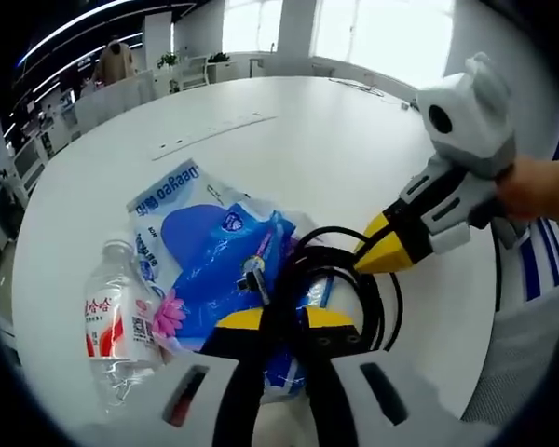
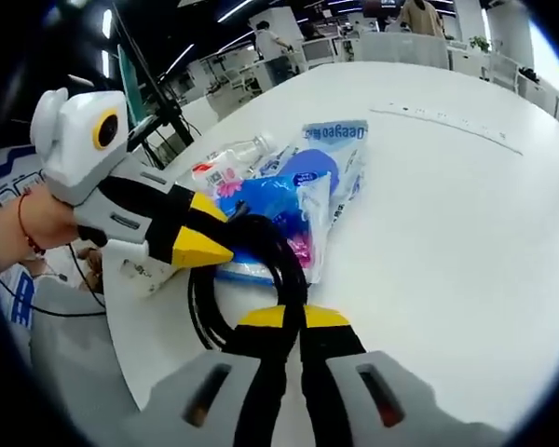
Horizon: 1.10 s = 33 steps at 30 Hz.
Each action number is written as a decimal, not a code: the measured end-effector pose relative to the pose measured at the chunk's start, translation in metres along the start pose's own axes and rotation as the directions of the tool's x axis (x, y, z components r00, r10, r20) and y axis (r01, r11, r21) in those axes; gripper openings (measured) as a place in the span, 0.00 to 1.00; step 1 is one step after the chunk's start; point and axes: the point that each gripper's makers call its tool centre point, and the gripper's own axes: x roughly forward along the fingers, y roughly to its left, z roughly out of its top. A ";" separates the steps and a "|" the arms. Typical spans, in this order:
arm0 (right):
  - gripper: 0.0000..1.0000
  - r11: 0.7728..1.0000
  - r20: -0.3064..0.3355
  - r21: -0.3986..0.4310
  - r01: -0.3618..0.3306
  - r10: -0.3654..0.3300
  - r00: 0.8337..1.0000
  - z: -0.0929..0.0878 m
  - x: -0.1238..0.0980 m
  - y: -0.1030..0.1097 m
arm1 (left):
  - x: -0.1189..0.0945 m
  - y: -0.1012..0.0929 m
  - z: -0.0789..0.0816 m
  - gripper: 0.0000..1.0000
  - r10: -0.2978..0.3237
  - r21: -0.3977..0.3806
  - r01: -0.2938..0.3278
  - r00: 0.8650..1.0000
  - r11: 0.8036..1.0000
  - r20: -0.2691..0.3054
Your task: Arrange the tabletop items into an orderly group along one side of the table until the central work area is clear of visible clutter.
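While the left gripper view looks across a round white table (image 1: 354,149), the left gripper (image 1: 284,321) has its yellow-tipped jaws closed on a coiled black cable (image 1: 340,265). Under the coil lies a blue plastic package (image 1: 210,247), flat on the tabletop near the table edge. A clear water bottle (image 1: 116,321) with a red-and-white label lies on its side, touching the package's left edge. The right gripper (image 1: 387,251) enters from the right, a hand (image 1: 540,191) behind it, its tips at the cable.

Right gripper view: the right gripper (image 2: 289,317) is clamped on the same black cable (image 2: 261,256). The left gripper (image 2: 205,244) comes in from the left, tips against the coil. Package (image 2: 307,182) and bottle (image 2: 225,163) lie beyond, touching. A long white strip (image 2: 447,126) lies farther off, well apart.
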 end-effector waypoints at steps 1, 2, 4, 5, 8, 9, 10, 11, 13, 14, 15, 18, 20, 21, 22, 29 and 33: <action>0.00 1.000 0.004 -0.002 0.000 0.000 1.000 0.001 -0.002 0.001 | -0.001 -0.001 0.000 0.11 -0.002 0.005 0.002 1.000 1.000 0.003; 0.00 1.000 0.008 -0.005 0.002 -0.002 1.000 0.002 -0.003 0.001 | -0.002 -0.001 0.001 0.11 -0.003 0.002 0.003 1.000 1.000 0.005; 0.00 1.000 0.015 -0.004 0.001 -0.001 1.000 0.004 -0.005 0.002 | -0.005 -0.003 0.002 0.11 -0.001 0.003 0.001 1.000 1.000 0.010; 0.00 1.000 0.019 0.003 -0.004 0.004 1.000 0.005 -0.007 0.003 | -0.006 -0.003 0.003 0.11 0.000 0.004 0.000 1.000 1.000 0.012; 0.00 1.000 0.024 -0.006 -0.005 0.005 1.000 0.006 -0.011 0.005 | -0.010 -0.006 0.004 0.11 -0.004 0.001 0.003 1.000 1.000 0.020; 0.00 1.000 0.025 -0.008 -0.006 0.006 1.000 0.006 -0.013 0.007 | -0.011 -0.007 0.005 0.11 -0.003 0.001 0.003 1.000 1.000 0.022; 0.00 1.000 0.029 -0.012 -0.006 0.007 1.000 0.007 -0.015 0.008 | -0.013 -0.007 0.005 0.11 -0.003 0.001 0.003 1.000 1.000 0.026; 0.00 1.000 0.031 -0.014 -0.006 0.007 1.000 0.007 -0.016 0.008 | -0.014 -0.008 0.006 0.11 -0.003 -0.001 0.003 1.000 1.000 0.028; 0.00 1.000 0.035 -0.018 -0.006 0.007 0.999 0.008 -0.020 0.010 | -0.016 -0.011 0.007 0.11 -0.004 -0.002 0.004 1.000 1.000 0.031; 0.00 1.000 0.036 -0.024 -0.005 0.006 0.999 0.008 -0.022 0.011 | -0.018 -0.012 0.007 0.11 -0.004 0.002 0.004 0.999 1.000 0.032; 0.00 1.000 0.037 -0.024 -0.005 0.006 0.999 0.008 -0.024 0.011 | -0.019 -0.013 0.008 0.11 -0.004 0.004 0.004 0.999 1.000 0.036; 0.00 1.000 0.046 -0.023 -0.005 0.006 0.999 0.010 -0.029 0.012 | -0.024 -0.016 0.013 0.11 -0.003 -0.007 0.004 0.999 1.000 0.053; 0.00 1.000 0.049 -0.026 -0.003 0.004 0.999 0.011 -0.032 0.012 | -0.026 -0.018 0.015 0.11 -0.003 -0.007 0.003 0.998 1.000 0.058; 0.00 1.000 0.051 -0.030 -0.001 0.003 0.999 0.012 -0.034 0.013 | -0.027 -0.019 0.016 0.11 -0.003 -0.005 0.003 0.998 1.000 0.062; 0.00 0.999 0.052 -0.033 0.000 0.002 0.999 0.012 -0.036 0.014 | -0.027 -0.020 0.017 0.11 -0.003 -0.006 0.003 0.998 1.000 0.064; 0.00 0.999 0.062 -0.044 0.002 0.001 0.998 0.015 -0.048 0.016 | -0.035 -0.027 0.024 0.11 -0.007 -0.008 0.008 0.997 1.000 0.083; 0.00 0.999 0.071 -0.049 0.005 -0.001 0.997 0.016 -0.054 0.017 | -0.039 -0.032 0.028 0.11 -0.008 -0.009 0.008 0.996 1.000 0.091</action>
